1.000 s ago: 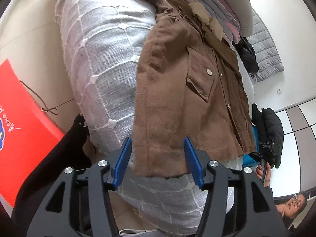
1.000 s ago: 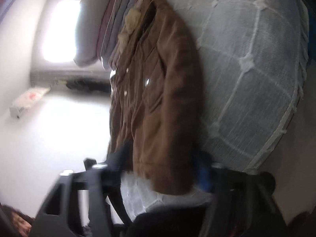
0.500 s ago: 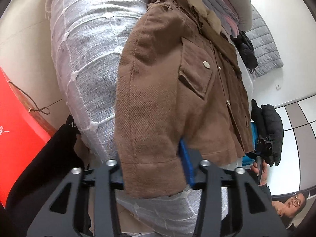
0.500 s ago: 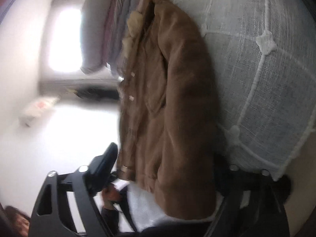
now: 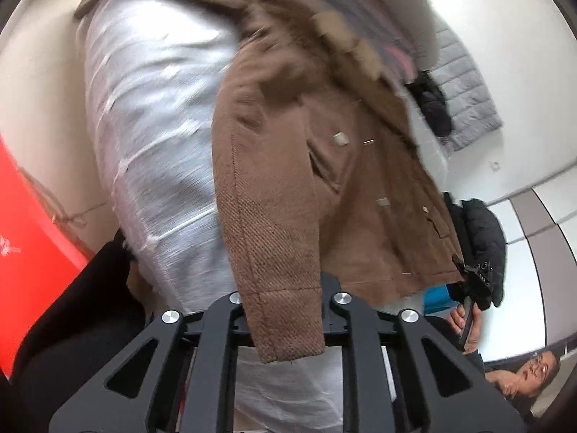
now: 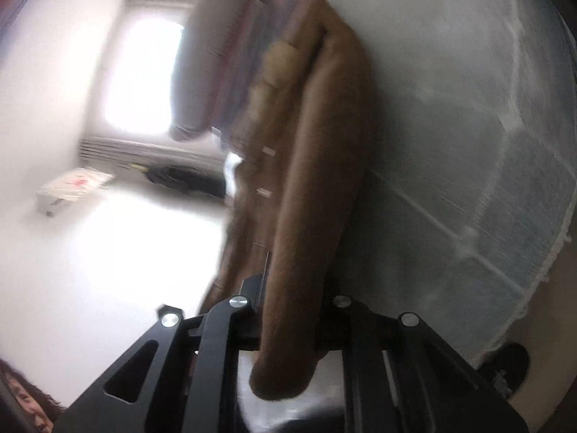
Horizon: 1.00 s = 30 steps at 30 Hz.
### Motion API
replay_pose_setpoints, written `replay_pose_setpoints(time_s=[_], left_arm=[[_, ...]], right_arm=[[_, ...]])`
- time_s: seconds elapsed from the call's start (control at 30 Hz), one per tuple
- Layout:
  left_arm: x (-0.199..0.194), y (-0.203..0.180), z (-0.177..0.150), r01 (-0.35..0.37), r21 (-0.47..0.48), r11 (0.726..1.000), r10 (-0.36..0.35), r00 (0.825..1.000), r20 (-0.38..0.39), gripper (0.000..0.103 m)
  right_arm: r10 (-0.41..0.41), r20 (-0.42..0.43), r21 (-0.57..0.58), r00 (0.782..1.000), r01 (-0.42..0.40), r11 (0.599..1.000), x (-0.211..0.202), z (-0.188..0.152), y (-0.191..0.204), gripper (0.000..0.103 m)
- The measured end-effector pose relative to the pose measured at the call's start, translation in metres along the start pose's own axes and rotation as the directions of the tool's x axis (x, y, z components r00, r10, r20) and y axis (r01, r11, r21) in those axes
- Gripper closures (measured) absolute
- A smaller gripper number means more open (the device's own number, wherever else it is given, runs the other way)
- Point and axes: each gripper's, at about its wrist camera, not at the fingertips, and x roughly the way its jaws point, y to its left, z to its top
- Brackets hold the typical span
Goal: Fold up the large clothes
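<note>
A brown jacket [image 5: 324,166] with a pale fur collar lies on a grey checked cloth [image 5: 155,137]. My left gripper [image 5: 285,288] is shut on the cuff of one brown sleeve [image 5: 274,238], which hangs over the jaws and hides the fingertips. In the right wrist view the same jacket [image 6: 324,126] lies on the cloth [image 6: 468,126]. My right gripper [image 6: 288,303] is shut on the other sleeve [image 6: 299,252], whose end droops over the jaws. Both views are blurred.
A red board [image 5: 25,223] stands at the left. Stacked folded clothes [image 5: 396,7] lie beyond the collar. Dark jackets [image 5: 479,238] and a grey quilted one [image 5: 465,86] hang at the right. A person [image 5: 530,368] sits at the lower right. A bright window [image 6: 140,72] shows in the right view.
Both grippers moved in over the sleeve ends and closed on them. Both sleeves now lift off the cloth with the grippers.
</note>
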Motion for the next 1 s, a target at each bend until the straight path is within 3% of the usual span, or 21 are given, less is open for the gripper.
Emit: replay_pose_setpoints(time_s=[0.23, 0.33, 0.43, 0.5, 0.53, 0.6, 0.67, 0.73, 0.8, 0.87, 0.93, 0.97, 1.0], left_arm=[[-0.073, -0.056, -0.001, 0.091, 0.110, 0.990, -0.100, 0.991, 0.086, 0.095], [-0.087, -0.057, -0.021, 0.095, 0.125, 0.988, -0.102, 0.994, 0.050, 0.095], [-0.092, -0.033, -0.048, 0.088, 0.110, 0.990, -0.087, 0.996, -0.009, 0.095], [-0.082, -0.011, -0.068, 0.058, 0.118, 0.991, -0.045, 0.993, -0.108, 0.092], [-0.077, 0.000, -0.076, 0.019, 0.115, 0.993, -0.003, 0.990, -0.139, 0.092], [-0.072, 0.024, -0.084, -0.093, 0.089, 0.992, 0.107, 0.978, -0.181, 0.090], [-0.085, 0.048, -0.079, -0.161, 0.025, 0.987, 0.163, 0.978, -0.131, 0.090], [-0.109, 0.065, -0.062, -0.140, -0.058, 0.988, 0.139, 0.990, -0.024, 0.080], [-0.126, 0.075, -0.041, -0.090, -0.123, 0.988, 0.102, 0.990, 0.099, 0.036], [-0.130, 0.095, -0.008, -0.018, -0.210, 0.977, 0.074, 0.964, 0.257, 0.017], [-0.122, 0.120, 0.017, 0.107, -0.307, 0.946, 0.010, 0.934, 0.357, 0.014], [-0.114, 0.136, 0.030, 0.171, -0.358, 0.918, -0.016, 0.918, 0.396, 0.014], [-0.100, 0.158, 0.049, 0.227, -0.433, 0.872, -0.021, 0.902, 0.430, 0.013]], right_arm=[[0.097, 0.050, -0.082, 0.994, -0.093, 0.992, -0.043, -0.008, 0.051, 0.089], [0.103, 0.069, -0.088, 0.992, -0.097, 0.991, -0.070, -0.022, 0.054, 0.089], [0.088, 0.090, -0.075, 0.992, -0.081, 0.994, -0.098, -0.048, 0.048, 0.089], [0.018, 0.075, -0.048, 0.997, -0.015, 0.999, -0.105, -0.067, 0.037, 0.089], [-0.065, 0.022, -0.020, 0.998, 0.065, 0.998, -0.104, -0.075, 0.023, 0.087], [-0.231, 0.018, 0.006, 0.973, 0.231, 0.973, -0.110, -0.079, 0.005, 0.076], [-0.355, 0.061, 0.039, 0.933, 0.353, 0.935, -0.123, -0.074, -0.001, 0.069], [-0.413, 0.151, 0.039, 0.898, 0.412, 0.910, -0.136, -0.062, 0.014, 0.057], [-0.373, 0.209, -0.050, 0.904, 0.391, 0.919, -0.132, -0.048, 0.050, 0.033], [-0.305, 0.215, -0.158, 0.928, 0.341, 0.927, -0.101, -0.034, 0.089, 0.024], [-0.250, 0.148, -0.238, 0.957, 0.280, 0.930, -0.057, -0.026, 0.116, 0.020], [-0.237, 0.093, -0.272, 0.967, 0.253, 0.928, -0.023, -0.022, 0.127, 0.020], [-0.230, 0.040, -0.296, 0.972, 0.232, 0.927, 0.008, -0.020, 0.135, 0.020]])
